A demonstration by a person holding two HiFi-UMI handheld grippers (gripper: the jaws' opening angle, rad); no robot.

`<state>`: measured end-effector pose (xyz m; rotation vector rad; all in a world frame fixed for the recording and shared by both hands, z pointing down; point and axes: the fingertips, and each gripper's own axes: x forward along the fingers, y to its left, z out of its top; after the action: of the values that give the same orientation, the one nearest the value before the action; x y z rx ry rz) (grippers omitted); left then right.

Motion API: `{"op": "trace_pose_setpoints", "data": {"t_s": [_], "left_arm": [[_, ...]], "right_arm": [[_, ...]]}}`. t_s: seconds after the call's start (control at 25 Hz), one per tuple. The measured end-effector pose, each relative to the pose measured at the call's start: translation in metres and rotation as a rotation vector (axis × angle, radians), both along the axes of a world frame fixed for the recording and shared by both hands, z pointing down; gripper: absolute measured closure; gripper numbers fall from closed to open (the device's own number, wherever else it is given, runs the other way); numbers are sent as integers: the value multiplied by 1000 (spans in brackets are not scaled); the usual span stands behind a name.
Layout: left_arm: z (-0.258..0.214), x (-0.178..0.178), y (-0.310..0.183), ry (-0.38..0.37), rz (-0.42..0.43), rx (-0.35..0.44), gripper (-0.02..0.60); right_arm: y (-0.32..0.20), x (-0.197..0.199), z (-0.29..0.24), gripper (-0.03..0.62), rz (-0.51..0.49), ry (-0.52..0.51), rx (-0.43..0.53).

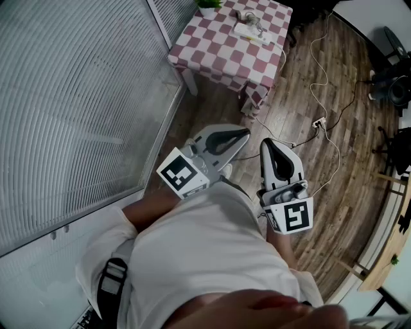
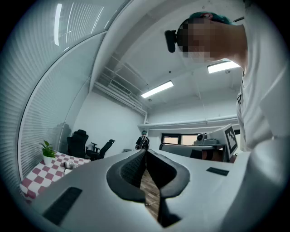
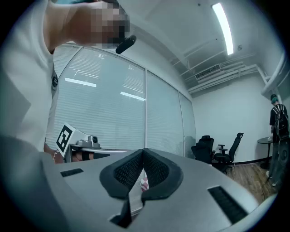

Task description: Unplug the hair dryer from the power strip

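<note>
The person holds both grippers close to the body, side by side, tips near each other. The left gripper (image 1: 246, 133) has its jaws pressed together with nothing between them; the right gripper (image 1: 266, 142) is likewise closed and empty. Well ahead of both tips stands a table (image 1: 218, 54) under a red-and-white checked cloth. On its far part lies a white power strip (image 1: 250, 32), with a grey object (image 1: 248, 16) against it, too small to tell whether it is the hair dryer. A white cable (image 1: 324, 83) trails over the wooden floor ahead and right of the right gripper
</note>
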<state>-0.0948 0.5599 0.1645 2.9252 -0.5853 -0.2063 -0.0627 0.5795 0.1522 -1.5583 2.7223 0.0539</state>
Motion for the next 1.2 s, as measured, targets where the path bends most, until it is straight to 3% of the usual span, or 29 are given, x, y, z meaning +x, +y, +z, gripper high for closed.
{"op": "trace_pose_setpoints", "data": {"t_s": [0.48,1.2], "left_arm": [[2,26,-6,-12,8,3,551],[8,40,-25,-29,-67,5,551]], "right_arm": [[-8,23,1,560,-16,-46,0],[-21,35,2,559,-115,-35,5]]}}
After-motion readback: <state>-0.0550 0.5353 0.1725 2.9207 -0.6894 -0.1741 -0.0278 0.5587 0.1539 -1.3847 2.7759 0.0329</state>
